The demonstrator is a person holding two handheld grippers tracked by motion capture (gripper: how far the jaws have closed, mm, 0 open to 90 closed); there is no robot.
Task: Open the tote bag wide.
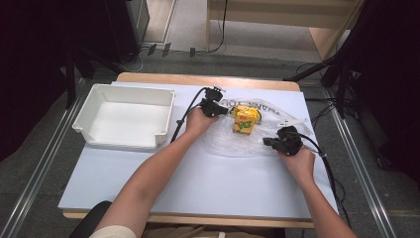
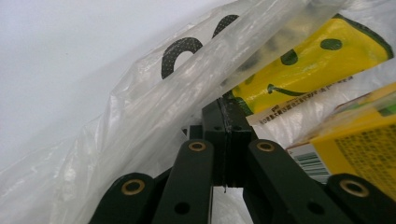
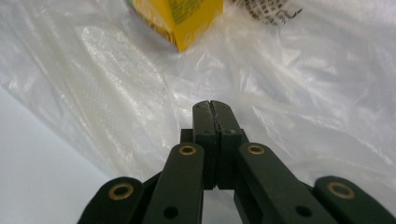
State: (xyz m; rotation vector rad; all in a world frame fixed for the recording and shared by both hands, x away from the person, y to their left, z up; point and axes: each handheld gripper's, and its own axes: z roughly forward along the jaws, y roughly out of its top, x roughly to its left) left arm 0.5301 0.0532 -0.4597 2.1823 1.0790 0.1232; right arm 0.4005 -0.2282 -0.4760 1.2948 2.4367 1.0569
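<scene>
A clear plastic bag (image 1: 233, 145) with black lettering lies on the pale table (image 1: 198, 173). Inside it stands a yellow carton (image 1: 244, 121). My left gripper (image 1: 226, 111) is shut at the bag's left edge; in the left gripper view its tips (image 2: 227, 114) touch the film (image 2: 140, 121), beside a yellow packet (image 2: 303, 70) and the carton (image 2: 359, 144). Whether film is pinched I cannot tell. My right gripper (image 1: 266, 142) is shut at the bag's lower right. Its tips (image 3: 210, 109) hover over crumpled film (image 3: 289, 84), and the carton's corner (image 3: 180, 18) lies beyond.
An empty white bin (image 1: 119, 142) stands on the table's left part. Cables trail from both grippers across the table. Dark stands and a metal rail flank the table on either side.
</scene>
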